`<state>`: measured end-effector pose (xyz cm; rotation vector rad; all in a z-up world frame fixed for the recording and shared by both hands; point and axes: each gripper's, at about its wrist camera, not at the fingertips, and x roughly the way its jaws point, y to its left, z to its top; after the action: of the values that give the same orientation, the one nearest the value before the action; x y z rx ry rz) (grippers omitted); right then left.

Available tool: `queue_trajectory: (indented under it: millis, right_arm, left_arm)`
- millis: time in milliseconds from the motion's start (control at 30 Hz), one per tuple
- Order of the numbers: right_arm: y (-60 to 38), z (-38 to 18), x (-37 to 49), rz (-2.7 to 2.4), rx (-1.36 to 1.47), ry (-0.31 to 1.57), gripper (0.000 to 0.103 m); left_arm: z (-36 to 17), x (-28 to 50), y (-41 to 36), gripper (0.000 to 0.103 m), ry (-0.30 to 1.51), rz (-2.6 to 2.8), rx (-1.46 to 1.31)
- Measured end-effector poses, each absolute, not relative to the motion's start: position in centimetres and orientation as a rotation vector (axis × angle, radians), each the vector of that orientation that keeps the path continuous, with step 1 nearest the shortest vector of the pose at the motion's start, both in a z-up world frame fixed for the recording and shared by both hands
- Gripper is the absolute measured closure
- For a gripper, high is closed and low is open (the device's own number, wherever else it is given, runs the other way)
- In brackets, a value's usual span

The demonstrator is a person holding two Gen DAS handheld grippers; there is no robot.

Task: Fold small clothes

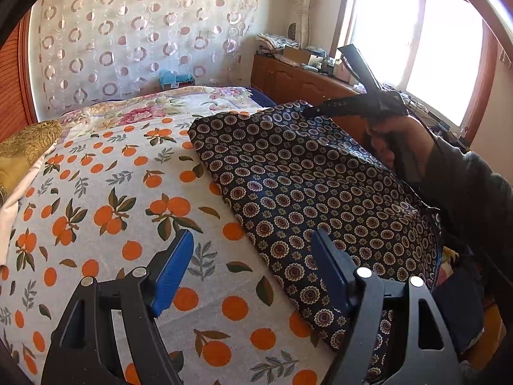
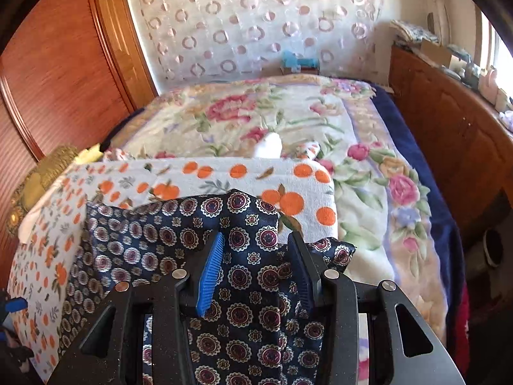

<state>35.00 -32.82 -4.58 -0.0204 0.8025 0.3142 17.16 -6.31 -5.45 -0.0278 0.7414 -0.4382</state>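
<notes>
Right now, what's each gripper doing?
Left gripper: open, empty.
Right gripper: jaws apart over the dark patterned garment, gripping nothing.

The left gripper (image 1: 251,271) hangs above the white bedsheet printed with oranges and green leaves (image 1: 105,199), its blue ribbed pads spread wide with nothing between them. Just beyond its right finger lies the dark navy garment patterned with round medallions (image 1: 304,176), folded into a long slab running up and away. Past the garment's far end, a person's hand (image 1: 389,141) grips the black handle of the right gripper. Far left of the claw sits a gold brocade cushion (image 1: 25,147).
</notes>
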Motion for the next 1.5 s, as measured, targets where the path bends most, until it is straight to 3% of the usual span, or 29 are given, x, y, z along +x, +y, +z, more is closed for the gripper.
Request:
queue_trajectory:
  millis: [67,167,267,400,500,633,667,967,1100,1167,1267,1367,1400,1500]
  right_arm:
    - [-32.7,-4.4,35.1,0.328,-0.022,0.793,0.093]
    - [-32.2,-3.4,34.0,0.353,-0.030,0.730,0.101]
    - [-32.7,-2.2,33.2,0.233,-0.049,0.660,0.102]
    - [-33.7,-2.2,33.4,0.141,-0.047,0.710,0.101]
    - [-33.7,-1.9,31.7,0.135,-0.100,0.744,0.082]
    - [-34.4,-1.6,24.7,0.201,-0.142,0.708,0.044]
    - [-34.7,-2.0,22.8,0.214,-0.150,0.712,0.041]
    - [-40.0,-7.7,8.8,0.213,-0.023,0.815,0.041]
    - [-40.7,-6.9,5.8,0.216,0.007,0.760,0.041]
    - [-40.7,-6.7,4.6,0.229,0.023,0.738,0.041]
    - [-40.8,-6.2,2.0,0.247,0.025,0.705,0.041]
    - [-40.7,-6.4,0.8,0.248,0.017,0.689,0.041]
    - [-40.8,-6.5,0.4,0.248,0.018,0.688,0.041]
    - [-40.6,-7.3,0.7,0.234,0.026,0.695,0.041]
  left_arm:
    - [-5.6,17.0,-6.3,0.027,0.742,-0.440,-0.027]
    - [-5.9,17.0,-6.2,0.027,0.748,-0.439,-0.032]
    - [-6.2,16.8,-6.2,0.027,0.756,-0.436,-0.036]
    - [-6.4,16.6,-6.5,0.027,0.768,-0.448,-0.038]
    - [-6.8,15.8,-7.2,0.027,0.781,-0.464,-0.018]
    - [-7.2,14.2,-8.0,0.027,0.811,-0.502,-0.018]
    - [-7.3,13.9,-8.2,0.027,0.819,-0.516,-0.019]
    - [-8.0,10.5,-10.0,0.042,0.898,-0.593,-0.009]
    - [-8.4,9.1,-10.6,0.042,0.922,-0.597,0.002]
    - [-8.4,8.5,-11.0,0.052,0.925,-0.604,0.011]
    - [-8.5,7.9,-11.7,0.056,0.920,-0.609,0.024]
    - [-8.6,7.7,-12.1,0.075,0.922,-0.607,0.029]
    - [-8.6,7.8,-12.3,0.091,0.925,-0.609,0.031]
    - [-7.9,7.8,-12.3,0.098,0.901,-0.637,0.040]
